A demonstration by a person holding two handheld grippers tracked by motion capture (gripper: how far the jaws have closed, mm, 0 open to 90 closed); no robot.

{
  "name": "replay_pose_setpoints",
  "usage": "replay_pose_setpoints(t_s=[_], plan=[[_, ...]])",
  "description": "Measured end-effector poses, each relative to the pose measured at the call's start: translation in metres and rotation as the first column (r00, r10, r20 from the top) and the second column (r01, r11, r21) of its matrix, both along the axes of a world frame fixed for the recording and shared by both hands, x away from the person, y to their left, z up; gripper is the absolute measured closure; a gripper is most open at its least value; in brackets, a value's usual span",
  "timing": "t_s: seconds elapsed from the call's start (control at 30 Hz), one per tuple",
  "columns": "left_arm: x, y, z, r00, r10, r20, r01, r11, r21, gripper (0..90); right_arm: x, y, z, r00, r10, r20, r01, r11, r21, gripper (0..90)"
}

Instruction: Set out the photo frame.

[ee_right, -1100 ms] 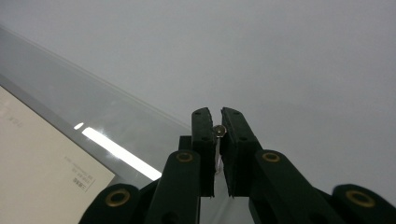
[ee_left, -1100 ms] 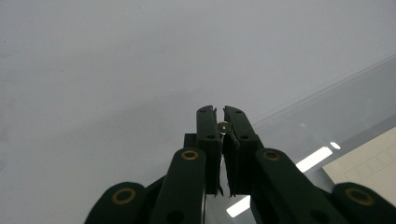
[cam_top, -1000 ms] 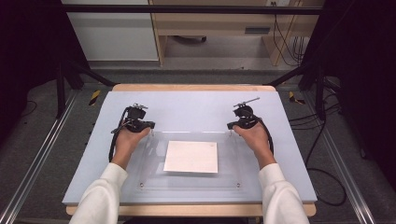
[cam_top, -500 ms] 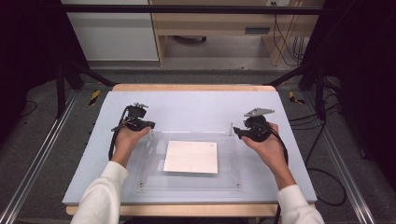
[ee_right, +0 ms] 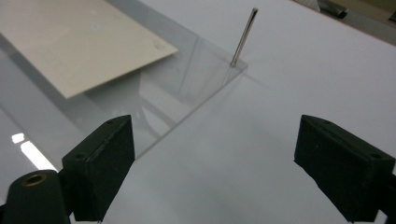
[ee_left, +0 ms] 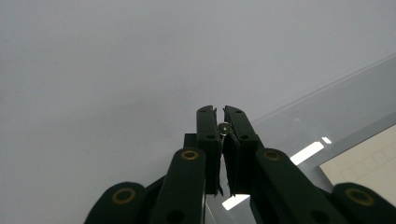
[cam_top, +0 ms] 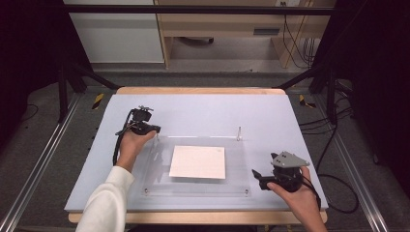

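Table point(cam_top: 203, 108): left gripper point(ee_left: 220, 122) pinches pin point(ee_left: 224, 126)

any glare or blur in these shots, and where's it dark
High view: edges of the room fall into deep shadow, the table evenly lit. Left gripper view: bright glare streaks on the clear plate, jaws soft up close. Right gripper view: a glare spot on the plate at lower left, the metal pin sharp, near pads blurred.

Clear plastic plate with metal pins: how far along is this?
Looks done: a thin metal pin stands free at the clear plastic plate's far right corner. In hand: the left gripper is shut on the far left pin. Left: the right gripper, jaws just opened, empty, likely takes a front corner next.
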State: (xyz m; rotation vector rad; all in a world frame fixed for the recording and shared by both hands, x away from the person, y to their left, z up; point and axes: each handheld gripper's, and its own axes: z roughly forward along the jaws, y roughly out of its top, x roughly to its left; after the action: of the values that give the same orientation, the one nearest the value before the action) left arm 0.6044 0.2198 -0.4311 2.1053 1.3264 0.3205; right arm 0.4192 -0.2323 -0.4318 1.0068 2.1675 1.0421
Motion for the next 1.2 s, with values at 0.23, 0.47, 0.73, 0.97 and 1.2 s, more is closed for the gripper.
replay_pose_setpoints(t_s=[0.23,0.47,0.73,0.97,1.2], plan=[[0.000,0.001,0.000,1.0000,-0.002,-0.005,0.002,1.0000,-0.002,84.8,-0.020,-0.009,-0.022,0.9993,-0.004,-0.036,0.001,0.9961,-0.088,20.3],[0.001,0.000,0.001,0.9999,-0.002,-0.012,0.002,0.9999,0.011,84.8,-0.037,-0.010,-0.030,0.9989,0.045,-0.012,-0.046,0.9832,-0.177,26.3],[0.002,0.000,0.000,0.9998,0.000,-0.018,0.000,1.0000,0.008,84.8,-0.048,-0.001,-0.039,0.9895,0.143,-0.024,-0.144,0.9628,-0.228,27.8],[0.002,0.000,0.000,0.9998,0.000,-0.019,0.000,1.0000,0.006,84.8,-0.049,0.019,-0.036,0.9747,0.223,0.009,-0.215,0.9477,-0.236,27.7],[0.003,0.001,0.000,0.9997,-0.003,-0.023,0.003,1.0000,0.000,84.7,-0.049,0.029,-0.038,0.9626,0.269,0.030,-0.253,0.9320,-0.260,29.9]])
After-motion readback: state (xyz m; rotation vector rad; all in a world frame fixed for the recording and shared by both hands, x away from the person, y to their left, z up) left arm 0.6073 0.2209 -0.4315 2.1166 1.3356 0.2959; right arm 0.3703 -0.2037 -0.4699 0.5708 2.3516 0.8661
